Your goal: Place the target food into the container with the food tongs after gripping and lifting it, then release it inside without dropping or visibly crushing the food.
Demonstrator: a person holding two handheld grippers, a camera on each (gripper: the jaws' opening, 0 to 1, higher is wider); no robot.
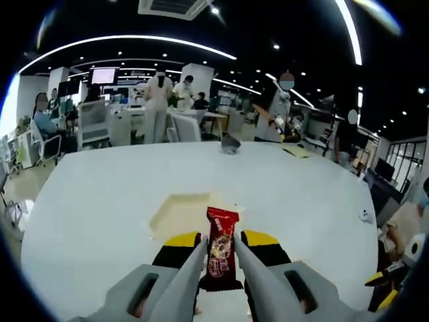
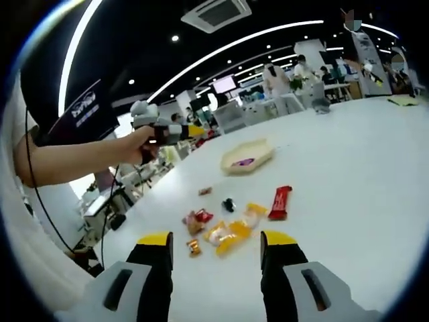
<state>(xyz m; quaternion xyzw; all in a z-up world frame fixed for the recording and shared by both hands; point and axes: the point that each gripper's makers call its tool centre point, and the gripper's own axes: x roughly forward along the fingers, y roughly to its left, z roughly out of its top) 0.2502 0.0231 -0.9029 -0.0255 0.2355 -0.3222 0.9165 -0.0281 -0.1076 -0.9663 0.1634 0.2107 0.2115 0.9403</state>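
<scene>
In the left gripper view, the left gripper [image 1: 220, 249] rises from 6 o'clock with its jaws closed on a red snack bar [image 1: 221, 248], which stands upright between the yellow-tipped fingers [image 1: 182, 240]. Just beyond the bar, toward 12 o'clock, a shallow cream tray [image 1: 175, 213] lies on the white table [image 1: 100, 208]. A small grey object [image 1: 230, 145] sits far off on the table at 12 o'clock, and people stand among desks behind it.

In the right gripper view, the right gripper [image 2: 216, 258] comes up from 6 o'clock with its jaws spread wide apart and nothing between them. Ahead of it on the table [image 2: 348, 201] lies a loose cluster of snacks: a yellow packet [image 2: 231, 235] nearest, a small red wrapper [image 2: 198, 217] at its 10 o'clock, a red bar [image 2: 280, 202] at its 2 o'clock, and a small dark piece [image 2: 229, 204] between them. Farther on, toward 12 o'clock, the cream tray [image 2: 248, 155] holds something purple. At 10 o'clock a person's hand [image 2: 134, 144] holds the left gripper [image 2: 191, 131] well above the table; from here I cannot tell how its jaws stand.
</scene>
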